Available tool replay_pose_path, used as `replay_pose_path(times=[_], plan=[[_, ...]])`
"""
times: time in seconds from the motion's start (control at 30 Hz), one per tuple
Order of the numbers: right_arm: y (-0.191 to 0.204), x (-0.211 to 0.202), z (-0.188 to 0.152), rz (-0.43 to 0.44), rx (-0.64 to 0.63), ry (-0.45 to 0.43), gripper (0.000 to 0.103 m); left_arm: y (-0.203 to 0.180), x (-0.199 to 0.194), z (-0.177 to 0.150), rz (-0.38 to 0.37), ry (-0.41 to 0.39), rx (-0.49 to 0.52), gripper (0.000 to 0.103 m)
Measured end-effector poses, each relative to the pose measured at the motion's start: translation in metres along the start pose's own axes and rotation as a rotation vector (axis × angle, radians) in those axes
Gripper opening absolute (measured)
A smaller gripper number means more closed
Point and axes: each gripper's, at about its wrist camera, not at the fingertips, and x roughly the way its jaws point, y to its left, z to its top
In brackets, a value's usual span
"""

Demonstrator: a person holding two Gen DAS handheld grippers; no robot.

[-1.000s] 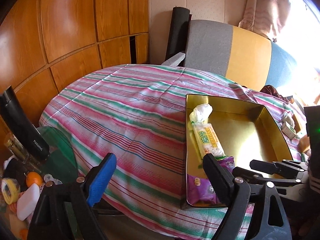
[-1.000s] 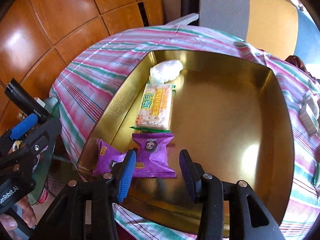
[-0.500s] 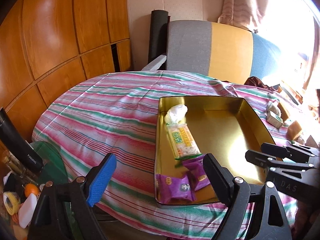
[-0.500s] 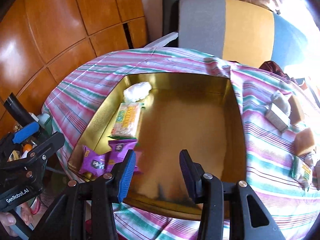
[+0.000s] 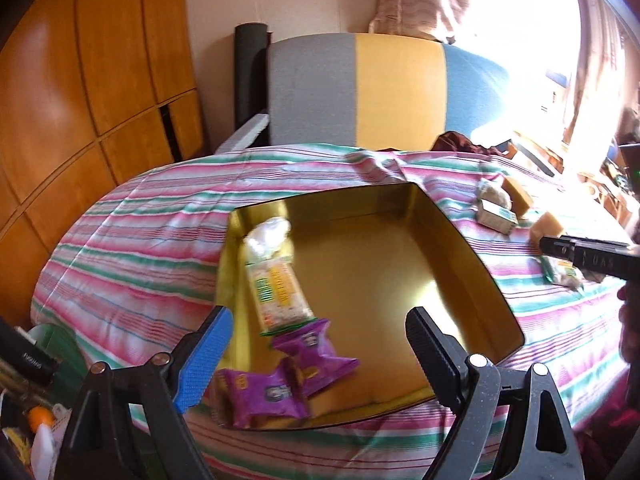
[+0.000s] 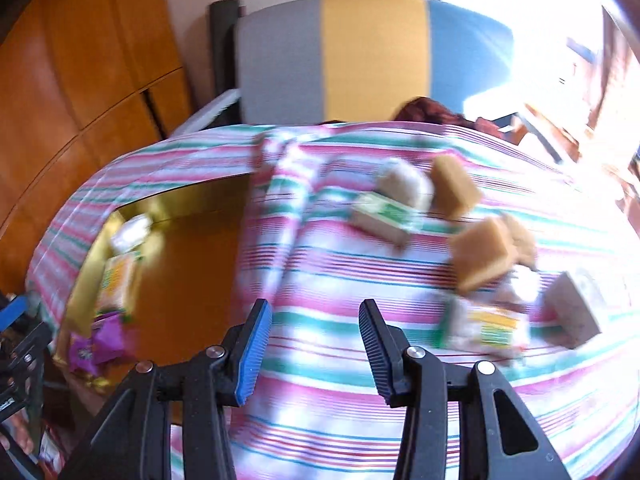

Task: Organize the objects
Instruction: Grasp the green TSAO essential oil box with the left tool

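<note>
Right tongs (image 6: 314, 344) swung from gold tray (image 6: 192, 280) toward scattered snacks (image 6: 382, 214), both tongs apart, empty.

Motion blur smears the loose snack packets (image 6: 472, 248) beyond identification.

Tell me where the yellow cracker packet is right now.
Left wrist view: the yellow cracker packet lies along the gold tray's left wall, between the white packet and purple packets.

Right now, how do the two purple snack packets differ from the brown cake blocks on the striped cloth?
The purple snack packets lie inside the shallow gold metal tin, at its near corner; the brown cake blocks sit outside it on the striped cloth. The packets are flat, crinkled and opaque, and one overlaps the other; the blocks are thick and boxy. Neither hand-held gripper touches either.
</note>
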Motion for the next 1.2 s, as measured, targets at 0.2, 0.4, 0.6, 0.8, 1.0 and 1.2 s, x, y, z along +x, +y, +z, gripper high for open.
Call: replay_pose_path(times=[0.2,0.4,0.6,0.8,1.0,1.2], plan=[[-0.105,-0.009,0.005,-0.185,0.166,-0.035,0.046,-0.036,0.012,0.013,-0.081,0.014,0.055,0.089],[-0.183,-0.009,-0.009,-0.265,0.352,-0.076,0.046,-0.081,0.023,0.036,-0.136,0.001,0.138,0.089],[-0.205,-0.002,-0.021,-0.228,0.450,-0.046,0.046,-0.129,0.054,0.068,-0.216,0.060,0.177,0.094],[-0.200,-0.005,-0.020,-0.170,0.450,-0.053,0.046,-0.184,0.100,0.094,-0.236,0.120,0.244,0.096],[-0.202,-0.005,-0.019,-0.136,0.469,-0.047,0.046,-0.227,0.149,0.108,-0.230,0.172,0.292,0.101],[-0.210,-0.004,-0.021,-0.104,0.516,-0.029,0.046,-0.256,0.189,0.115,-0.229,0.222,0.327,0.103]])
